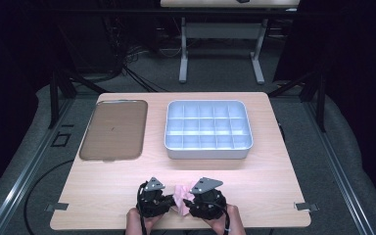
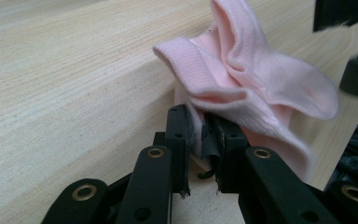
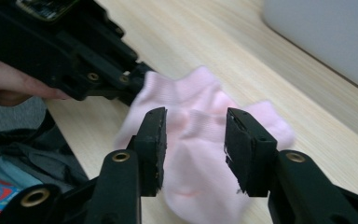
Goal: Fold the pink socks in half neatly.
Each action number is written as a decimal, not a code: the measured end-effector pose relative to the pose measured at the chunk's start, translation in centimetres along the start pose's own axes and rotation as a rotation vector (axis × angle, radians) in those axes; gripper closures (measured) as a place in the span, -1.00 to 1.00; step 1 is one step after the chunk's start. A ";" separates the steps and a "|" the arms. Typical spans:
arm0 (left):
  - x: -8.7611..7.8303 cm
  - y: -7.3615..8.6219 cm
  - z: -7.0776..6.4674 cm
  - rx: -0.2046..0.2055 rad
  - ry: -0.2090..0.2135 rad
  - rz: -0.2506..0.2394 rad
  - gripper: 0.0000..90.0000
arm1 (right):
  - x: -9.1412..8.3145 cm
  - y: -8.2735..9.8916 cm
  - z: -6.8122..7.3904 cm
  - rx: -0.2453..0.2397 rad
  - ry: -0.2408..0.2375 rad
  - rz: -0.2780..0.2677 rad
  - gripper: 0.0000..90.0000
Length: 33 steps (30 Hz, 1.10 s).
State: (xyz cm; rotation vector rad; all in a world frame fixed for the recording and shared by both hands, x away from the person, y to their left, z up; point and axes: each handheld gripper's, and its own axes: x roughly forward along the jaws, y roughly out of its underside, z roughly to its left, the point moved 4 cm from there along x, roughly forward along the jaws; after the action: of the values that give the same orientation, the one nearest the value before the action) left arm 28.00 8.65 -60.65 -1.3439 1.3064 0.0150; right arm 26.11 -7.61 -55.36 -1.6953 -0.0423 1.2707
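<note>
Left gripper view looks along the left gripper, whose jaws are pinching a fold at the edge of the pink sock; most of the sock bunches up beyond the fingertips, lifted a little off the desk. In the right gripper view the right gripper has its jaws spread, with the sock lying between and beyond them but not pressed. From the high view the sock sits between both grippers at the near edge of the desk, with the left gripper just left of it. The divided tray stands well beyond the sock, and the flat brown tray beyond and to its left. The right gripper seems nearer the sock's loose end, so the next grasp likely falls to it.
</note>
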 end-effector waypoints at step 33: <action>0.2 0.1 0.2 0.008 -0.007 0.003 0.81 | 4.4 1.4 -0.2 0.033 0.002 0.133 0.44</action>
State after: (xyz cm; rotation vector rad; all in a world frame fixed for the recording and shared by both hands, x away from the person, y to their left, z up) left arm 28.09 8.70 -60.91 -1.3339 1.3011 0.0159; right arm 27.61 -6.12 -59.53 -1.6936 0.0929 1.3604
